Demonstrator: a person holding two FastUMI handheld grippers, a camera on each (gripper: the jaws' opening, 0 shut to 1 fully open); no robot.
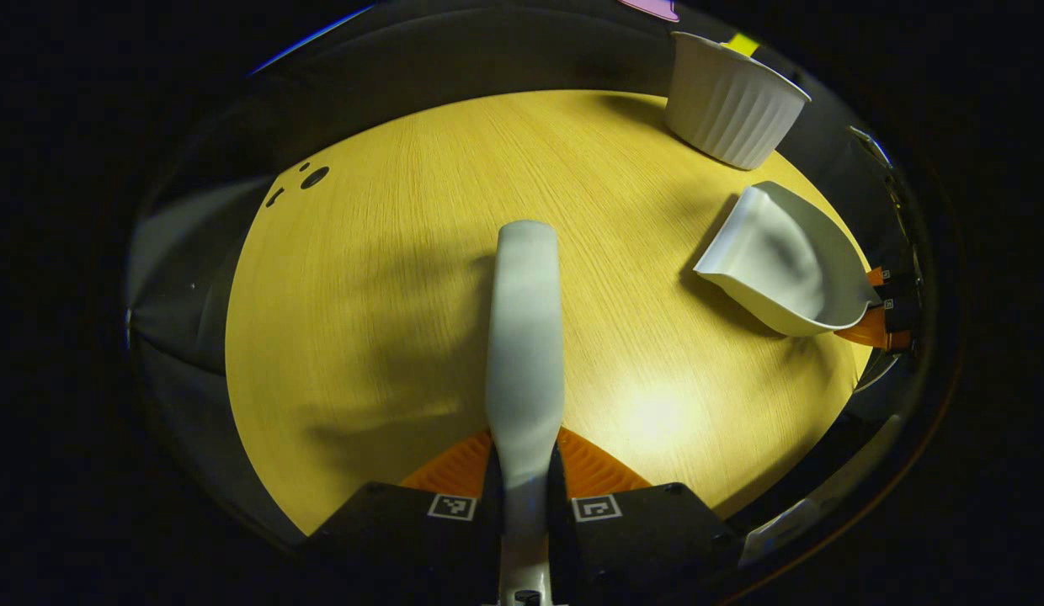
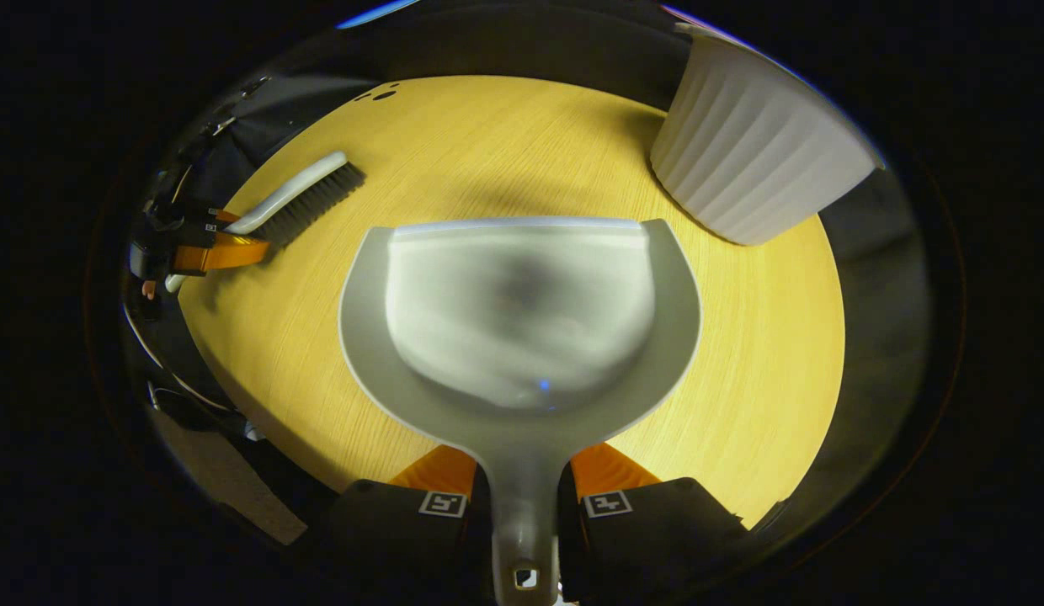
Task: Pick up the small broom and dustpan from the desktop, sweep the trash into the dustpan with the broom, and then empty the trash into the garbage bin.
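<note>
My left gripper (image 1: 522, 454) is shut on the small white broom (image 1: 526, 320), which points forward over the yellow wooden table (image 1: 387, 278). In the right gripper view the broom (image 2: 299, 198) hangs at the left with its dark bristles facing down, the left gripper (image 2: 223, 240) clamped on its handle. My right gripper (image 2: 522, 467) is shut on the handle of the grey-white dustpan (image 2: 522, 311), held level just above the table, mouth facing away. In the left gripper view the dustpan (image 1: 779, 261) sits to the right, with the right gripper (image 1: 880, 307) behind it.
A white ribbed garbage bin (image 2: 753, 160) stands at the table's far right edge, close beyond the dustpan; it is also the white bin (image 1: 728, 97) in the left gripper view. Small dark holes (image 1: 314, 177) mark the table's far left. Dark booth walls surround the round tabletop.
</note>
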